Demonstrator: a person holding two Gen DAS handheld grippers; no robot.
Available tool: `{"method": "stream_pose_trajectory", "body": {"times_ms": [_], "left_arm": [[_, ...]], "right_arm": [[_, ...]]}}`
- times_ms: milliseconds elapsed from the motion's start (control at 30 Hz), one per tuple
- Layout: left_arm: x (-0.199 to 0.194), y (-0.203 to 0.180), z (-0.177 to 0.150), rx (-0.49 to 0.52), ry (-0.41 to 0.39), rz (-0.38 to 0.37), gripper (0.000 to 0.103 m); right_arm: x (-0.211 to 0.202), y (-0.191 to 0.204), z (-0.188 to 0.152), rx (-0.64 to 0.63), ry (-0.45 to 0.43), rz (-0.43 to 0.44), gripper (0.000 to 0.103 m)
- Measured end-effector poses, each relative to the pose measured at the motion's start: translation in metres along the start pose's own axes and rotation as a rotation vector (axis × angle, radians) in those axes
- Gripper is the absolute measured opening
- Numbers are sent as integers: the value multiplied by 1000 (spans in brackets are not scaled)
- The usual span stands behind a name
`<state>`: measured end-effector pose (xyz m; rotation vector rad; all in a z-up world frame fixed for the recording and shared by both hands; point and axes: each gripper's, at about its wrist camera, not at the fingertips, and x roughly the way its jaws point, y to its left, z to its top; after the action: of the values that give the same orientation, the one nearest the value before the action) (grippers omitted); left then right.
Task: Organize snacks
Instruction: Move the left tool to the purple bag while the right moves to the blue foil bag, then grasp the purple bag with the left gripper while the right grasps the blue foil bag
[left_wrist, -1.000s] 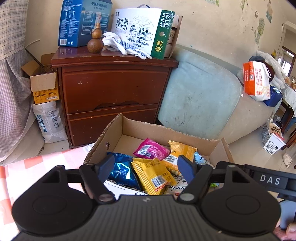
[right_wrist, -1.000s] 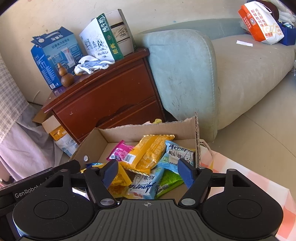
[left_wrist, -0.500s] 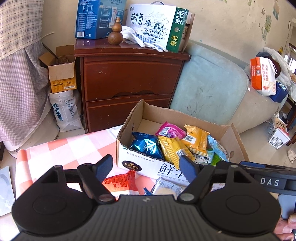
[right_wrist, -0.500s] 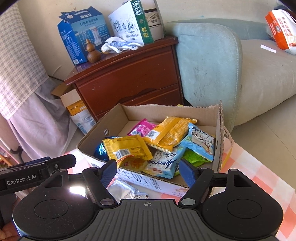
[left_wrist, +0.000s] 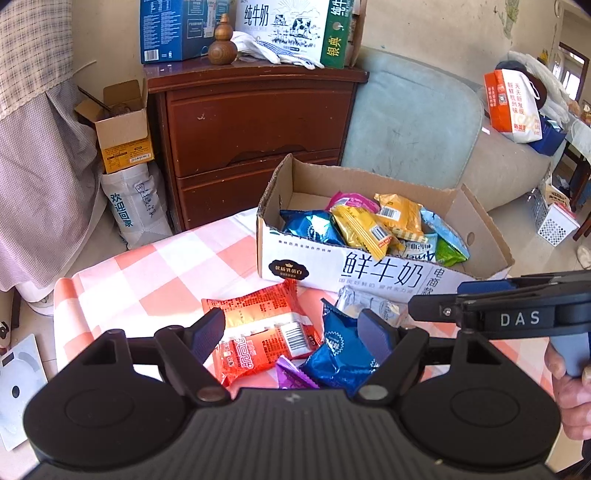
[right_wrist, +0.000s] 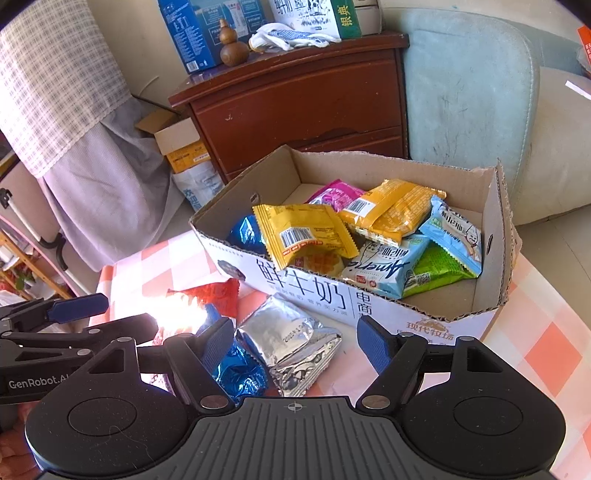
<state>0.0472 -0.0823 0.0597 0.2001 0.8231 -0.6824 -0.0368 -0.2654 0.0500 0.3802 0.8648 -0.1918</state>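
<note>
While seen from the left wrist:
- left tongs (left_wrist: 291, 334): jaws wide apart, nothing gripped, poised over loose packets on the desk
- red packet (left_wrist: 258, 328): flat on the checked cloth (left_wrist: 147, 273), below the left pad
- blue packet (left_wrist: 341, 350): just beside the red one, under the right pad
- purple packet (left_wrist: 293, 376): only a corner visible, tucked between red and blue
- cardboard box (left_wrist: 347, 269): on the desk beyond the loose packets, open at the top, filled with yellow, blue, pink, light-blue and green snacks
- right tongs (left_wrist: 436, 310): reaching in from the right edge, near the box's front wall; gap not readable here
- hand (left_wrist: 570, 391): at the right edge, around a blue handle

While seen from the right wrist:
- right tongs (right_wrist: 295, 347): jaws wide, empty
- silver packet (right_wrist: 295, 343): crumpled on the desk between the pads, untouched, close to the box front
- blue packet (right_wrist: 240, 373): beside the silver one, by the left pad
- cardboard box (right_wrist: 369, 306): snacks heaped inside, a yellow packet (right_wrist: 303, 232) lying on top
- left tongs (right_wrist: 77, 314): at the left edge, beside the glare-washed red packet (right_wrist: 214, 293)
</note>
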Motion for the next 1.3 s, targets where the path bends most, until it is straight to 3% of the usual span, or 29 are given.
{"method": "stream_pose_trajectory", "body": {"times_ms": [433, 867, 1067, 1300], "left_arm": [[4, -3, -50, 158, 67, -55, 78], [21, -5, -74, 223, 106, -68, 78], [27, -11, -81, 281, 107, -44, 79], [35, -9, -86, 273, 118, -19, 78]], "right_arm": [[21, 27, -18, -100, 97, 49, 75], [47, 46, -23, -134, 129, 33, 80], [57, 56, -27, -168, 141, 9, 80], [62, 59, -29, -189, 131, -19, 80]]}}
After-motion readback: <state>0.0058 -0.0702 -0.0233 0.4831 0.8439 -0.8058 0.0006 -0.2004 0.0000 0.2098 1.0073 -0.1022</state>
